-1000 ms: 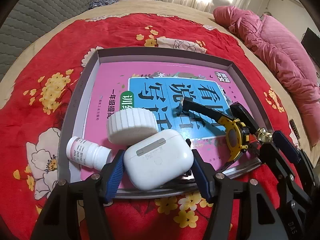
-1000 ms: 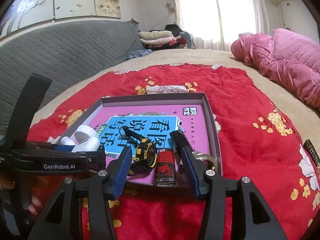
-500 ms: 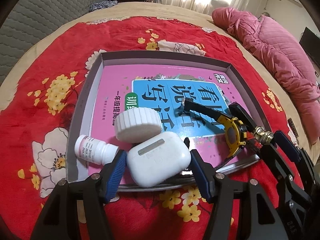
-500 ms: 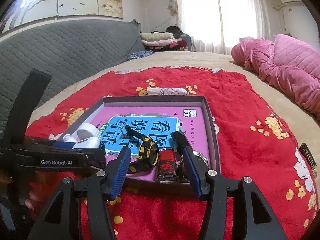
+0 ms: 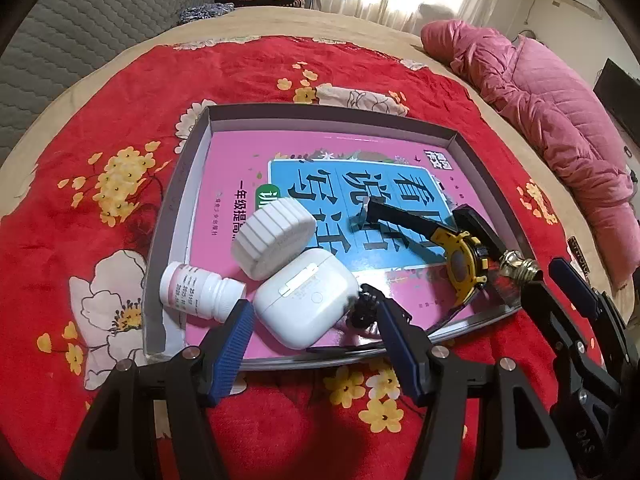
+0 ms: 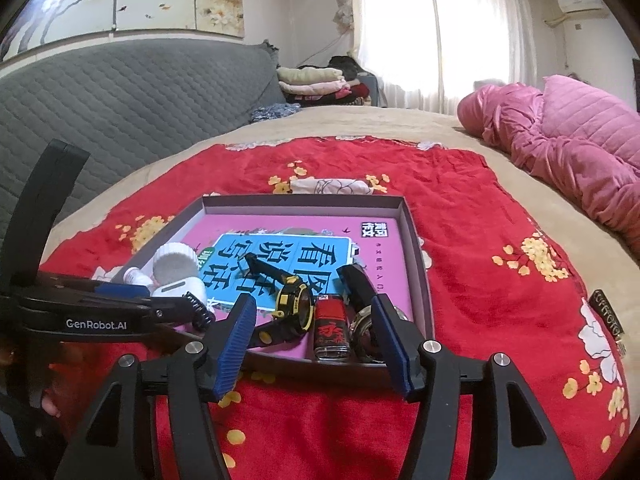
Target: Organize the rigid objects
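Observation:
A grey shallow box (image 5: 188, 184) lies on the red flowered blanket with a pink book (image 5: 248, 168) inside. On the book lie a white earbud case (image 5: 306, 298), a white ribbed round lid (image 5: 274, 236), a small white pill bottle (image 5: 192, 290), a yellow-and-black watch (image 5: 464, 264) and a brass knob (image 5: 516, 262). My left gripper (image 5: 312, 336) is open, its fingers either side of the earbud case, not touching it. In the right wrist view my right gripper (image 6: 312, 328) is open above the box's near edge, over the watch (image 6: 294, 304), a red lighter (image 6: 330, 326) and a round metal piece (image 6: 366, 334).
A pink quilt (image 6: 560, 148) lies at the right of the bed. A grey padded headboard (image 6: 120, 96) stands at the left, folded clothes (image 6: 312, 80) behind. The red blanket (image 6: 480, 232) surrounds the box. A black label (image 6: 608, 314) lies on the blanket at right.
My left gripper has let go of the earbud case, which now lies in the box, and has drawn back and up. My right gripper has also risen and pulled back slightly.

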Demonstrator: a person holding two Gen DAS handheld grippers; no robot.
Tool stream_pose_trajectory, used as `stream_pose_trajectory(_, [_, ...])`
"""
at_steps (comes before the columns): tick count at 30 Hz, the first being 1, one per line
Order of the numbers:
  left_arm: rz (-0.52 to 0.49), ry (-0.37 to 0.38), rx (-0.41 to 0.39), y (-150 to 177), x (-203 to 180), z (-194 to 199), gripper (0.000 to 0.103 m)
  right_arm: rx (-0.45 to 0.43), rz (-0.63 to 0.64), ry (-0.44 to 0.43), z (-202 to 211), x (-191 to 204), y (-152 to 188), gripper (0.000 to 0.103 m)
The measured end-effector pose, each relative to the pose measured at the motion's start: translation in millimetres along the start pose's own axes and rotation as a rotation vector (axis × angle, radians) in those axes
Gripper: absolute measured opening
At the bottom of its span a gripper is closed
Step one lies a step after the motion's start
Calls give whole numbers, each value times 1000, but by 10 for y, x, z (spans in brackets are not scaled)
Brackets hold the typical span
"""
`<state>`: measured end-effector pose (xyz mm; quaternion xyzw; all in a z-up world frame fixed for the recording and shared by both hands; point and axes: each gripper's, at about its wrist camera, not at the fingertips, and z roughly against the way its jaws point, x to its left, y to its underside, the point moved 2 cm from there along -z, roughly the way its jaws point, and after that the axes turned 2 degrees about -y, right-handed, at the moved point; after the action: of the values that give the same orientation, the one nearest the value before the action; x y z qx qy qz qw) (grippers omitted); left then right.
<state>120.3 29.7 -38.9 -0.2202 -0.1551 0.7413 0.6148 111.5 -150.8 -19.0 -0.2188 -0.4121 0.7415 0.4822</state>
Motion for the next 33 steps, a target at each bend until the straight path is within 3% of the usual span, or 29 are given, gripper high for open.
stream_pose_trajectory(14, [-5,10,-44,18,53,237,63,-6,13,48,149,117,-41,69])
stream_pose_trajectory(23, [-49,-67,-85,93,64,421,63,-1,33,82,264,236,-44,72])
stream_pose_trajectory(33, [-18,-78,-129,247,46,587,63,51,-7,87,433,291,65,75])
